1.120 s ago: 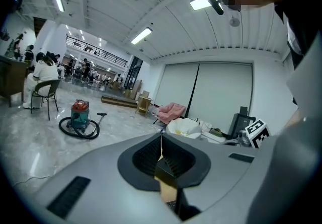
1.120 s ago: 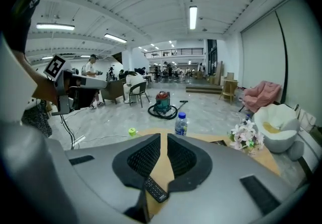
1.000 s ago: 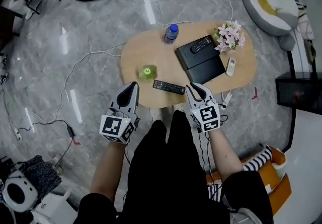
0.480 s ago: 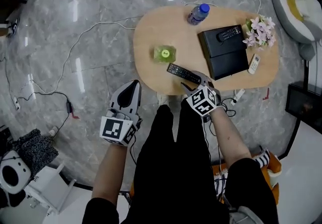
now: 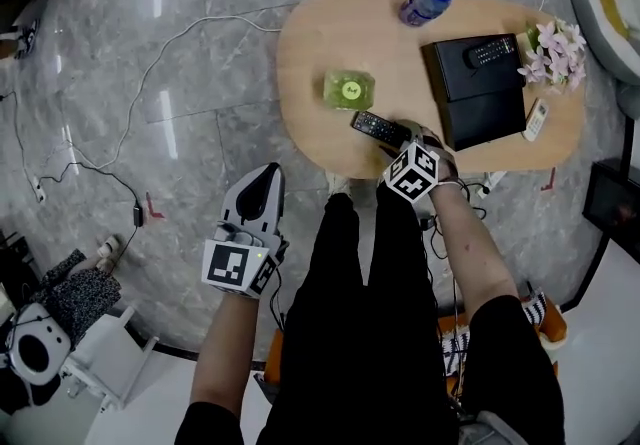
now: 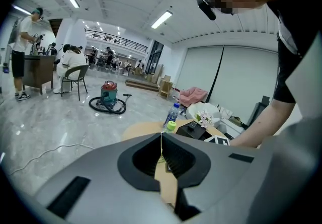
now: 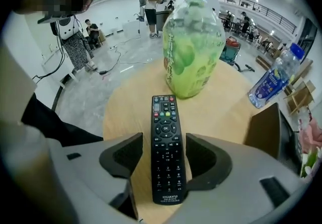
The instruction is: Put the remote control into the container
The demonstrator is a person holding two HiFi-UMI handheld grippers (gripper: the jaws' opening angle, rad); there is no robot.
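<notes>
A black remote control point(image 5: 374, 124) lies on the oval wooden table point(image 5: 310, 43) near its front edge. In the right gripper view this remote point(image 7: 166, 142) runs lengthwise between the jaws, which are opening, with a gap on each side of it. My right gripper point(image 5: 403, 136) point(image 7: 163, 155) is down at the table over the remote's near end. The black container point(image 5: 480, 98) stands to the right and holds a second dark remote point(image 5: 491, 51). My left gripper point(image 5: 262, 176) point(image 6: 161, 150) hangs shut and empty off the table, over the floor.
A green bottle point(image 5: 349, 88) point(image 7: 193, 42) stands just beyond the remote. A blue-capped water bottle point(image 5: 427, 1) point(image 7: 274, 77) lies at the far edge. Pink flowers point(image 5: 553, 40) and a white remote point(image 5: 537, 119) sit right of the container. Cables run across the marble floor point(image 5: 150, 83).
My right gripper has moved forward from the table's edge onto the table and its jaws have spread around the black remote. The left gripper has stayed low and shut.
</notes>
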